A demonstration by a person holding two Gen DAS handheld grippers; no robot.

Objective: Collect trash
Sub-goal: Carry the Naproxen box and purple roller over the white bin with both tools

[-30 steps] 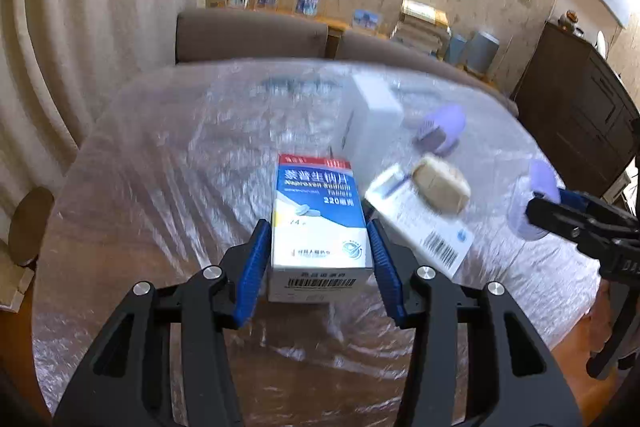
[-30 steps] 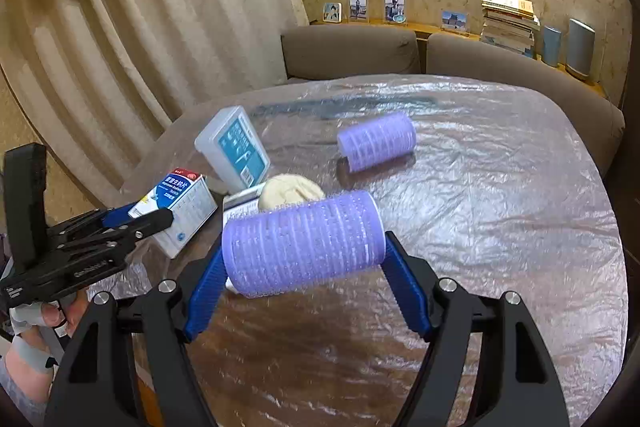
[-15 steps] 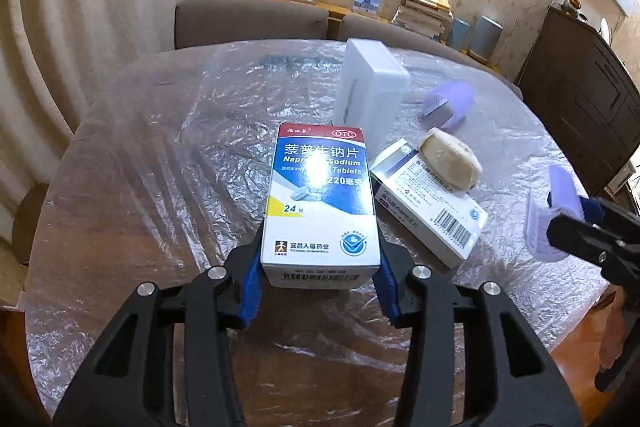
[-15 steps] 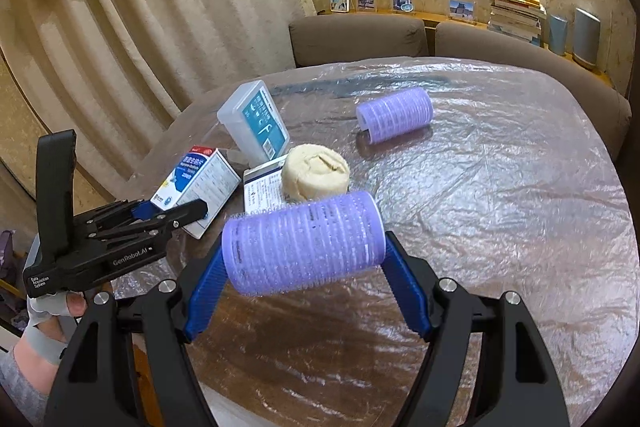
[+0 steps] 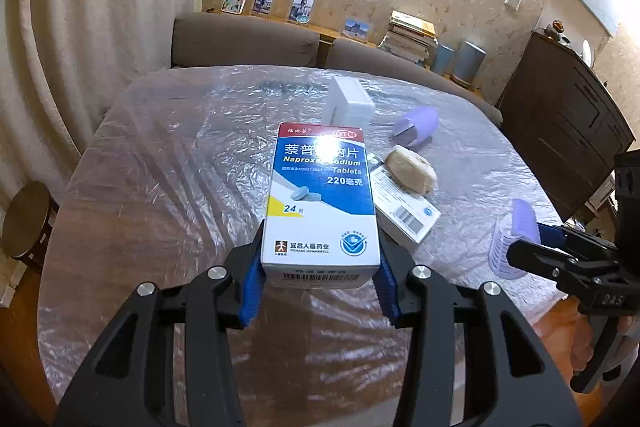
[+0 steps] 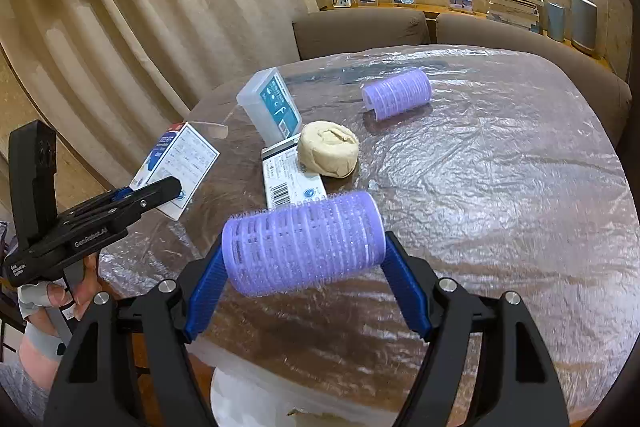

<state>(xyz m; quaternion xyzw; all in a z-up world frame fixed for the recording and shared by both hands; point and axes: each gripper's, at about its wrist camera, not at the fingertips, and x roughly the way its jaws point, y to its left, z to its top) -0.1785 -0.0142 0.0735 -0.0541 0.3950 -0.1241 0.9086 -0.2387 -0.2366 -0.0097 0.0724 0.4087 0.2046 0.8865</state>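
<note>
Left wrist view first: the left hand-held gripper (image 5: 320,279) is clenched on the blue-and-white medicine box (image 5: 320,199), blue pads squeezing its two long sides, box lifted clear of the worktop (image 5: 160,187) with its printed face up. Beyond it, on the crinkled clear plastic sheet, a white plastic case (image 5: 350,101) stands upright, and just right of the held box a flat white carton with a barcode (image 5: 406,213) lies under a beige lump (image 5: 412,169) that rests on its far end. Farther right a loose purple hair roller (image 5: 416,125) lies on its side, apart from the rest. At the right edge the right hand-held gripper (image 5: 520,247) comes in, with a second purple roller end-on between its jaws. Over to the right wrist view, and that right hand-held gripper (image 6: 304,267) is about half open, pads pressing on both ends of the held purple roller (image 6: 304,243), carried crosswise above the near edge of the worktop. Left of it, the left hand-held gripper shows side-on with a gloved hand (image 6: 52,303) on its handle.
</note>
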